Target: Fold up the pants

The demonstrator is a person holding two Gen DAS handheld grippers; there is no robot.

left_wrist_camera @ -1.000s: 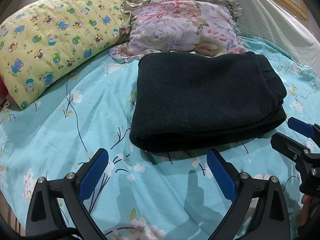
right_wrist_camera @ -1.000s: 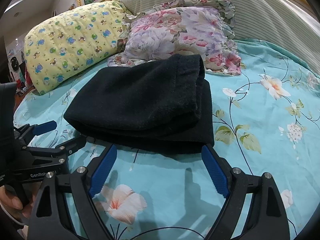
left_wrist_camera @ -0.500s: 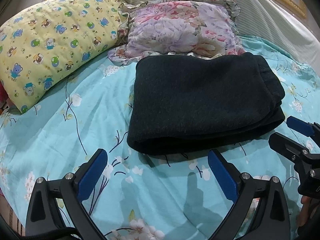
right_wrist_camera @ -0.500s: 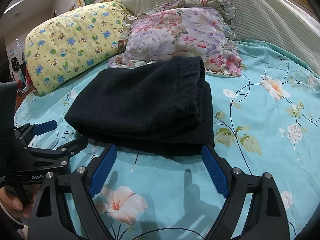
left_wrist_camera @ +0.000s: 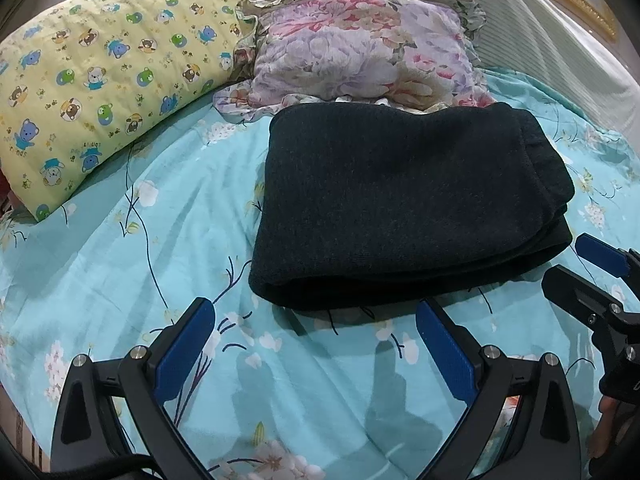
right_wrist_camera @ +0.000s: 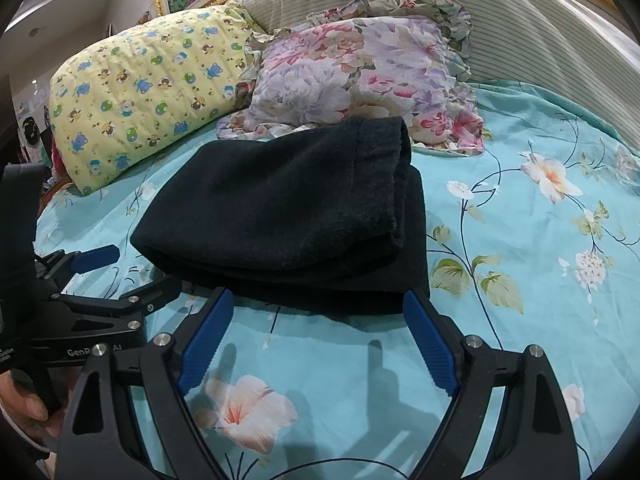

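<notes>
Dark folded pants (left_wrist_camera: 404, 204) (right_wrist_camera: 288, 216) lie as a thick rectangular stack on the turquoise floral bedsheet (left_wrist_camera: 120, 264), with the far edge touching the floral pillow. My left gripper (left_wrist_camera: 314, 312) hovers open just short of the stack's near edge, with nothing between its blue pads. My right gripper (right_wrist_camera: 320, 300) stands open as well, its fingertips close to the near fold and holding nothing. Each gripper also shows in the other's view: the right one (left_wrist_camera: 576, 264) at the right edge, the left one (right_wrist_camera: 132, 272) at the left edge.
A yellow bear-print pillow (left_wrist_camera: 100, 88) lies at the back left and a floral ruffled pillow (left_wrist_camera: 360, 52) right behind the pants. A striped padded headboard (right_wrist_camera: 500, 28) curves behind them. A person's hand (right_wrist_camera: 24, 404) holds the left gripper's handle.
</notes>
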